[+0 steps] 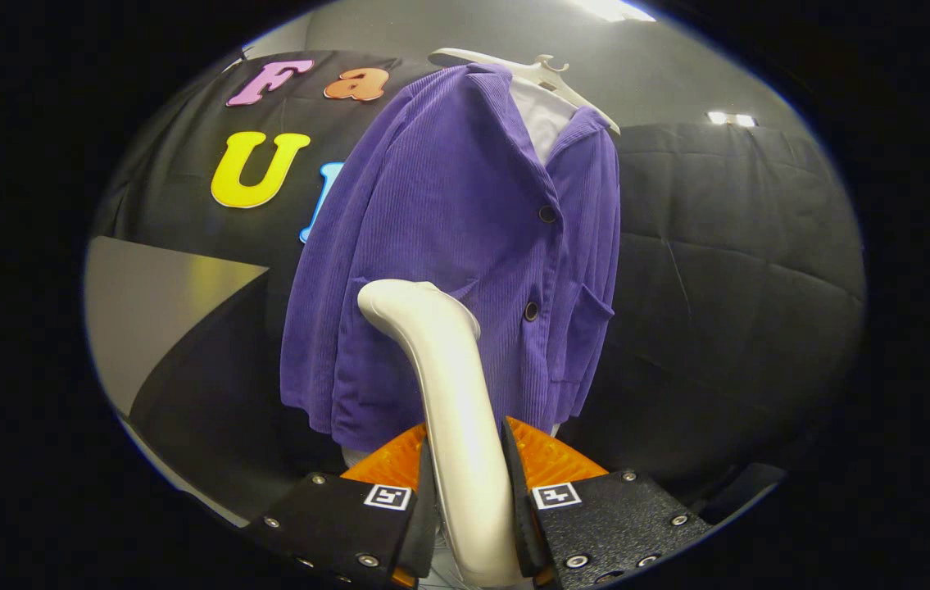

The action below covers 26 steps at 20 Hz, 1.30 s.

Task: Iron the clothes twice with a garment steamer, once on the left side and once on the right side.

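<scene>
A purple corduroy jacket [465, 238] hangs on a white hanger [542, 78] over a white shirt [542, 119], in front of the black booth wall. My gripper [469, 471] is shut on the handle of a white garment steamer [452, 385], both fingers pressing its sides. The steamer rises from between the fingers and curves left at its head, which sits at the jacket's lower left front panel, level with the lower button [531, 310]. I cannot tell whether the head touches the cloth.
Black quilted cloth [727, 270] covers the wall behind and to the right of the jacket. A grey surface [153, 311] lies beyond the fingers on the left. Ceiling lights [731, 119] glow above.
</scene>
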### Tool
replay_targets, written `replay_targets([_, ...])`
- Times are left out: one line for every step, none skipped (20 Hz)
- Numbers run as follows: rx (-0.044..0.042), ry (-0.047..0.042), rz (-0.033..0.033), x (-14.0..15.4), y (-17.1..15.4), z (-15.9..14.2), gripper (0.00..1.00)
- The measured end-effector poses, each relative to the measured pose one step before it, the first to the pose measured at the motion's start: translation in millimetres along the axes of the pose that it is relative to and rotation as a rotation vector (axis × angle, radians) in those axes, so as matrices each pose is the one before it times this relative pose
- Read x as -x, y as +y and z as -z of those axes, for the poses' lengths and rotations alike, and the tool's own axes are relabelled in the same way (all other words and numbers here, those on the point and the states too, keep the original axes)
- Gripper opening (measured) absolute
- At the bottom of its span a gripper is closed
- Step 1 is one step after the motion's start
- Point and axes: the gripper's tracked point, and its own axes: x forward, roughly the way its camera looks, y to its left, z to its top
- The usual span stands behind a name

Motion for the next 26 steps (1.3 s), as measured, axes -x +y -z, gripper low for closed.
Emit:
replay_targets([-0.00048,0.00909,0.00026,0.95,0.23,5.18,0.39])
replay_targets([-0.00326,0.00937,0.00016,0.92,-0.90,4.96,0.39])
replay_targets([-0.00384,0.00924,0.00144,0.00,-0.55,3.93,0.39])
replay_targets([-0.00296,0.01238,0.00273,1.23,-0.58,4.36,0.39])
replay_targets([-0.00280,0.00925,0.00162,1.01,-0.70,4.85,0.39])
replay_targets([-0.00382,0.00732,0.00205,0.96,-1.08,1.92,0.39])
replay_targets([-0.00359,0.00537,0.00395,1.35,-2.58,2.05,0.39])
replay_targets([-0.00230,0.00551,0.00758,3.30,-3.44,1.38,0.39])
replay_targets([-0.00177,0.00232,0.01026,4.39,-5.13,2.70,0.39])
replay_targets([-0.00257,0.00030,0.00824,3.86,-4.94,-0.67,0.39])
replay_targets([-0.00219,-0.00041,0.00749,2.43,-5.59,-2.08,0.39])
replay_targets([-0.00261,-0.00307,0.01068,3.52,-6.29,-2.88,0.39])
replay_targets([-0.00864,-0.00321,0.01200,2.77,-7.35,-3.44,0.39])
replay_targets([-0.01508,-0.00459,0.00965,3.65,-7.90,-5.62,0.39])
replay_targets([-0.01765,-0.00773,0.00984,3.39,-7.14,-6.51,0.39])
replay_targets([-0.01859,-0.01133,0.01193,3.15,-7.97,-8.66,0.39])
replay_targets([-0.01768,-0.01389,0.01089,2.88,-8.66,-8.55,0.39])
replay_targets([-0.01447,-0.01619,0.00936,2.25,-6.50,-11.32,0.39])
replay_targets([-0.01266,-0.01595,0.00946,0.73,-8.27,-10.00,0.39])
replay_targets([-0.00752,-0.01722,0.00979,0.44,-6.53,-11.80,0.39])
replay_targets([-0.00614,-0.01921,0.01110,-0.28,-6.66,-13.18,0.39])
replay_targets([-0.00505,-0.01886,0.01338,-0.84,-5.39,-14.14,0.39])
replay_targets([-0.00579,-0.02268,0.01088,-3.25,-6.08,-14.56,0.39])
replay_targets([-0.00515,-0.02014,0.00961,-3.06,-4.21,-14.14,0.39])
replay_targets([-0.00148,-0.01999,0.01305,-4.13,-4.90,-13.02,0.39])
replay_targets([-0.00168,-0.02004,0.01455,-5.54,-3.84,-13.09,0.39])
